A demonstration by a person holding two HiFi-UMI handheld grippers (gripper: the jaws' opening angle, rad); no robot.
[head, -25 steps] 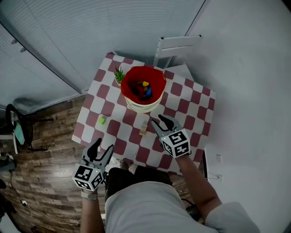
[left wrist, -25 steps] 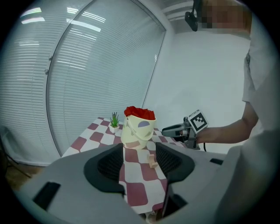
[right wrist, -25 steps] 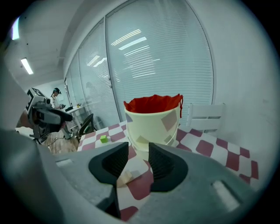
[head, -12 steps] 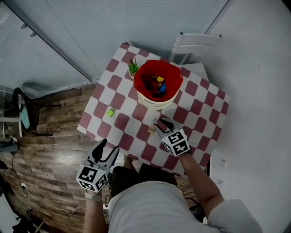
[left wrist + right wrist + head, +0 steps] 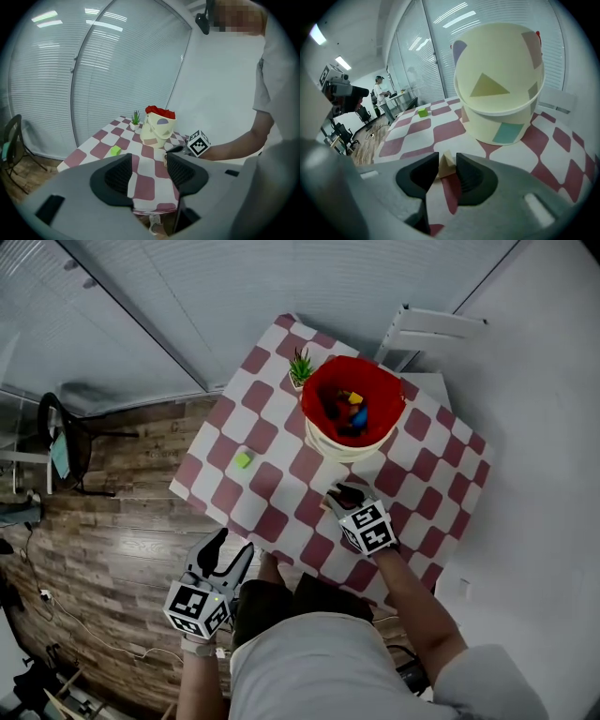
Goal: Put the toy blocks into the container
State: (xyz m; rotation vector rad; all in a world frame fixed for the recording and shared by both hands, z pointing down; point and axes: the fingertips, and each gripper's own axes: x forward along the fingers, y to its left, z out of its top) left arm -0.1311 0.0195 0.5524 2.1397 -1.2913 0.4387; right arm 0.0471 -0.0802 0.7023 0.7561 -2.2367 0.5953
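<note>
The right claw (image 5: pixel 343 495) is drawn in narrow on a beige toy block (image 5: pixel 446 165), a pad against each side of it. The block's base looks to be on the counter (image 5: pixel 281 488), though the claw's body covers the contact. From the head view the claw hides nearly all of that block.

The checked red-and-white counter spreads ahead of both claws; its near edge is cut off behind the person's torso. The cream container (image 5: pixel 501 93) with the red lining stands just beyond the right claw and fills most of the right gripper view, where its wall hides what is inside. From above, a heap of toy blocks (image 5: pixel 352 413) in red, yellow and blue lies in it, too tangled to count. A small potted plant (image 5: pixel 300 367) stands beside the container on its far left. A green toy block (image 5: pixel 243 460) lies alone on the counter, well to the left of the right claw and ahead of the left one.

The left claw (image 5: pixel 150 159) is spread wide with nothing between its pads, held low off the near edge of the counter, over the wooden floor (image 5: pixel 122 521).

The right forearm (image 5: pixel 417 601) stretches forward over the counter; the left hand stays tucked near the hip.
</note>
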